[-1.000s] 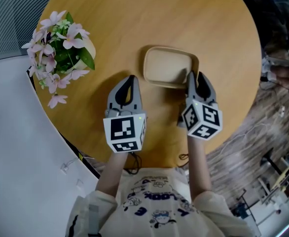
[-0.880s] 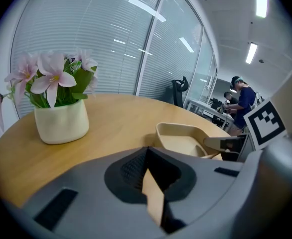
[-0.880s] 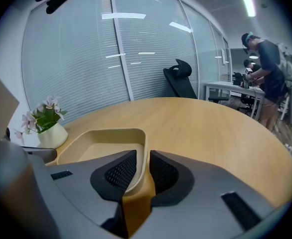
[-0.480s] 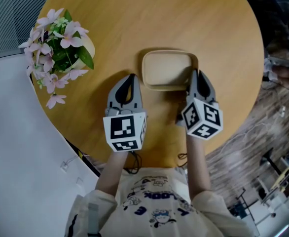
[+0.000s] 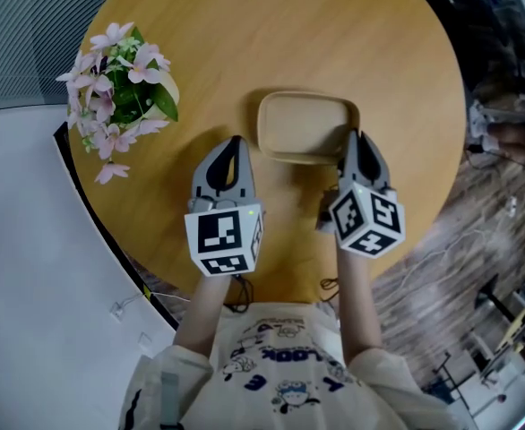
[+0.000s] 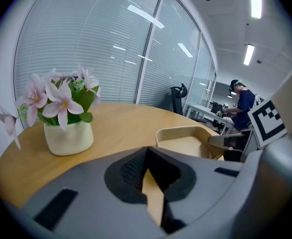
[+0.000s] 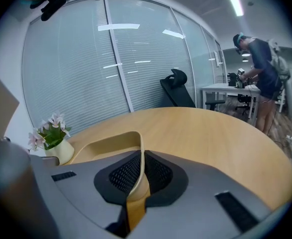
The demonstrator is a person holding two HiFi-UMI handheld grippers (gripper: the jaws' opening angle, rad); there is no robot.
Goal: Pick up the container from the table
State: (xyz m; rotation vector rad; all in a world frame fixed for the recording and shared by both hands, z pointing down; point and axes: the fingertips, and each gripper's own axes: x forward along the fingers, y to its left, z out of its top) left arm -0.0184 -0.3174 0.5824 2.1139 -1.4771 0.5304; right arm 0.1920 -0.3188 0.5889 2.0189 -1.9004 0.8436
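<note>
A shallow beige container sits near the middle of the round wooden table. My right gripper is shut on its near right rim; in the right gripper view the thin rim runs between the dark pads, with the container stretching off to the left. My left gripper hovers just left of the container's near left corner, apart from it, jaws shut with nothing between them. In the left gripper view the container lies ahead to the right.
A cream pot of pink flowers stands at the table's left edge, left of my left gripper. Bare tabletop stretches beyond the container. Desks, an office chair and a standing person are far off behind the table.
The right gripper's jaws have drawn together onto the container's rim. The container has turned slightly, now squarer to me. The left gripper has barely moved.
</note>
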